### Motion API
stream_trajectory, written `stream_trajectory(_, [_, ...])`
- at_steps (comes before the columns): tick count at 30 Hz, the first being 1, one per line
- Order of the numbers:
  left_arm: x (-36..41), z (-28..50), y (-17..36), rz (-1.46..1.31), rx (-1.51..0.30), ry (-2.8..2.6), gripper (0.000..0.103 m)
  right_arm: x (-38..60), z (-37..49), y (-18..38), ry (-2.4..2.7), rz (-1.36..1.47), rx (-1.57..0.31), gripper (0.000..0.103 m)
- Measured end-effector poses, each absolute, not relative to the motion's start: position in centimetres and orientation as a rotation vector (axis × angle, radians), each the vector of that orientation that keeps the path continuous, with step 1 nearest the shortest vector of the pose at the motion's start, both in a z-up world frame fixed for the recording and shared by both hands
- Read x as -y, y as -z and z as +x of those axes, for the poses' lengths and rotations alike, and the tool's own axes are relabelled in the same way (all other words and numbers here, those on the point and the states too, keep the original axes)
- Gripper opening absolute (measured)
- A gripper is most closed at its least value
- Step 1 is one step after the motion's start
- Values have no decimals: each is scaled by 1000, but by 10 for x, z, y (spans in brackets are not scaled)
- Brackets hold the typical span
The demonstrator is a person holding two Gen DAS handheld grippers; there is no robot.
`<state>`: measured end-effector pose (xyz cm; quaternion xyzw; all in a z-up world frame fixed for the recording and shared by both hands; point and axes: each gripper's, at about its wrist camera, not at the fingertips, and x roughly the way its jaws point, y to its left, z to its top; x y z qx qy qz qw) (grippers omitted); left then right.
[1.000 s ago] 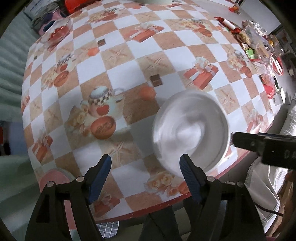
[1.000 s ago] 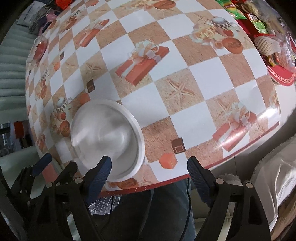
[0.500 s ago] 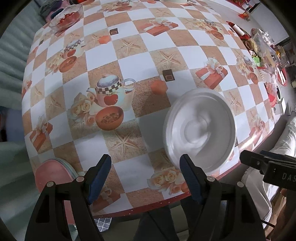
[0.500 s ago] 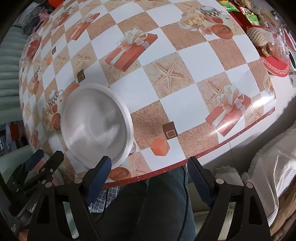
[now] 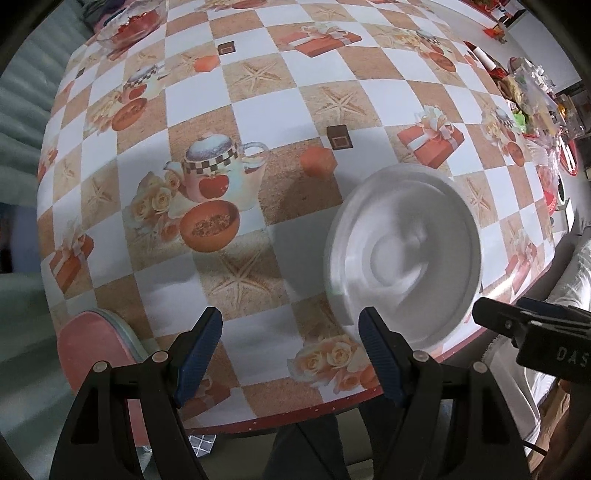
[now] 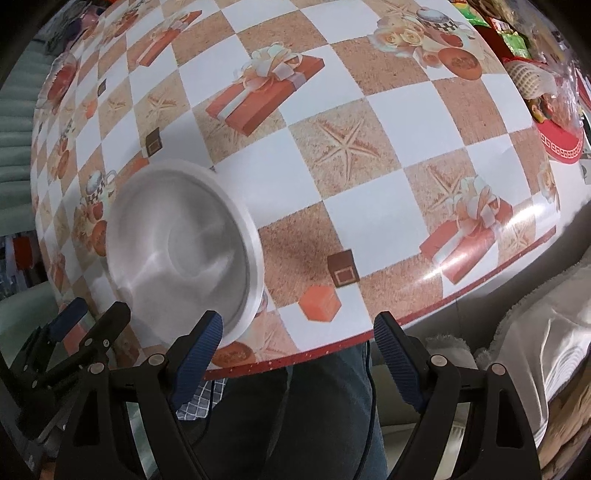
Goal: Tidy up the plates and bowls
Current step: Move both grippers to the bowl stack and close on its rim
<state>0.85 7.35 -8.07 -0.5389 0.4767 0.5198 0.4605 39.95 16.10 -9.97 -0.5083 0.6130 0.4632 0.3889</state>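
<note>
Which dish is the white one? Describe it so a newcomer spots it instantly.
Start at the checkered tablecloth and follow its red-trimmed near edge. The white bowl sits just inside that edge, ahead of the open left gripper. It is plain glossy white, unlike the pink plate at the corner and the glass bowl far back.

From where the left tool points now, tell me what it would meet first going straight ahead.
Most likely the checkered tablecloth itself, on the bare patch left of the white bowl. The open left tool frames that patch; the bowl sits just beyond its right finger, so it may clip the near rim. Depth is unclear.
</note>
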Motion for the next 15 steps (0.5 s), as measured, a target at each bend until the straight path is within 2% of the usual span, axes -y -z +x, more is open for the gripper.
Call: stream_trajectory(15, [-99,29,100,-1319,-1196,-1283,79,-190,395,115,-1198,-1320,-1563,85])
